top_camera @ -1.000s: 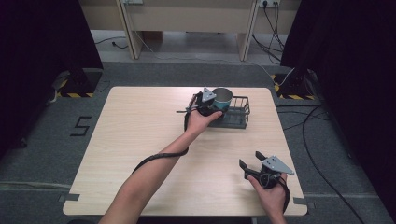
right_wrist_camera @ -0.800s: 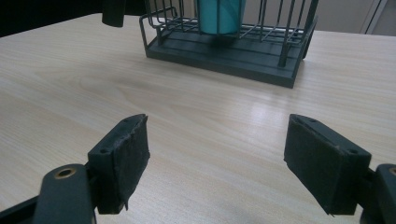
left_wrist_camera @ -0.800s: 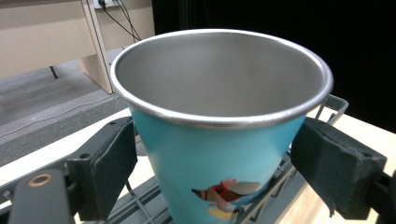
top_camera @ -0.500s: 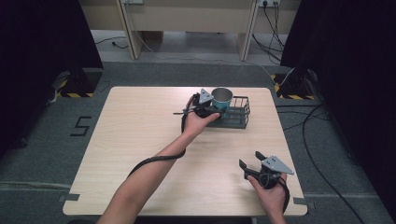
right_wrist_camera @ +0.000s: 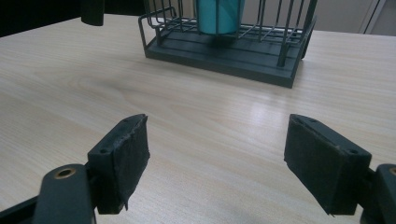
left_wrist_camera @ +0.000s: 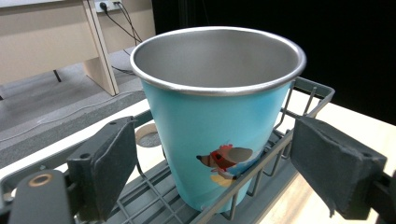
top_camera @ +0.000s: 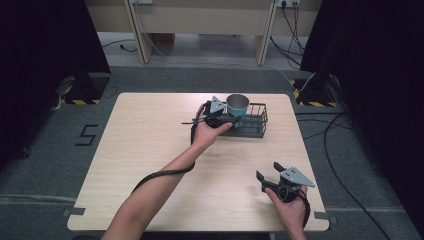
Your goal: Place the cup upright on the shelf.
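Nearest, the right tool (top_camera: pixel 267 175) rests low on the pale wood-grain worktop (top_camera: pixel 150 150), padded jaws spread wide. Farther off, the left tool (top_camera: pixel 226 118) flanks a tapered teal metal cup (left_wrist_camera: pixel 217 116), jaws apart, not touching it. The cup stands upright in a dark wire basket (top_camera: pixel 254 125).

Light wood table (top_camera: pixel 150 150) on grey carpet floor. Dark wire basket (top_camera: pixel 252 125) sits directly on it near the far edge, right of centre. Rest of the tabletop bare wood grain.
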`<state>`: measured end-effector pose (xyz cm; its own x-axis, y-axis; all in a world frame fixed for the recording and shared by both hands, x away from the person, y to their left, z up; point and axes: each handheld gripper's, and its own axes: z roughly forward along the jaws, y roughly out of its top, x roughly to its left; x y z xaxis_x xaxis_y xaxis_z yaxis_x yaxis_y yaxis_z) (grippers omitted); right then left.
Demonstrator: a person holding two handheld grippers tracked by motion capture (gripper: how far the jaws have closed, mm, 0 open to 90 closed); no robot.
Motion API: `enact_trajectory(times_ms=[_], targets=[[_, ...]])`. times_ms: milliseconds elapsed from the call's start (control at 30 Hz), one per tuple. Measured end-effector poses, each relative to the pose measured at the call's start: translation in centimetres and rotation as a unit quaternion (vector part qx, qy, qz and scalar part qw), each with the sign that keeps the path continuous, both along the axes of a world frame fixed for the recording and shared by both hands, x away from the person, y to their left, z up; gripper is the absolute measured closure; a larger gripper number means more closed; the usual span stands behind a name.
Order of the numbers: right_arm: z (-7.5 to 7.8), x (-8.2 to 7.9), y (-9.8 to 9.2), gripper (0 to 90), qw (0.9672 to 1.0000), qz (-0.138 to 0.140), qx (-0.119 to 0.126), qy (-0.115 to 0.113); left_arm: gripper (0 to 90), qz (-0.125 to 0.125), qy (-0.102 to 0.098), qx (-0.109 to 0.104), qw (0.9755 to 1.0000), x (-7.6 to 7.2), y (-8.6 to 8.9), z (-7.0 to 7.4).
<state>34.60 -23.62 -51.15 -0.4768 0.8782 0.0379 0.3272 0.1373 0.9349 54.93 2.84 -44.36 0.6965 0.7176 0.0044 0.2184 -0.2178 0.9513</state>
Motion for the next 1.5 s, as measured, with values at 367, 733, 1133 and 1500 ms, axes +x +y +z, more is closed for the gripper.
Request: enact_trajectory(times_ms=[367, 733, 1133, 1500], targets=[[0.0, 0.0, 0.0, 22.8, 1.0000, -0.002, -0.005, 0.000, 14.3, 0.000, 0.001, -0.005, 1.0000, -0.9, 1.2, 0.1], [0.0, 0.0, 0.0, 22.9, 1.0000, -0.003, -0.006, 0.000, 14.3, -0.005, -0.006, -0.011, 0.9999, -2.1, 2.2, 0.4], [0.0, 0.0, 0.1, 22.9, 1.0000, -0.004, -0.006, 0.001, 14.3, -0.011, -0.019, -0.018, 0.9996, -3.4, 3.3, 0.9], [0.0, 0.0, 0.1, 22.9, 1.0000, -0.005, -0.006, 0.001, 14.3, -0.017, -0.026, -0.008, 0.9995, -5.3, 6.1, 1.5]])
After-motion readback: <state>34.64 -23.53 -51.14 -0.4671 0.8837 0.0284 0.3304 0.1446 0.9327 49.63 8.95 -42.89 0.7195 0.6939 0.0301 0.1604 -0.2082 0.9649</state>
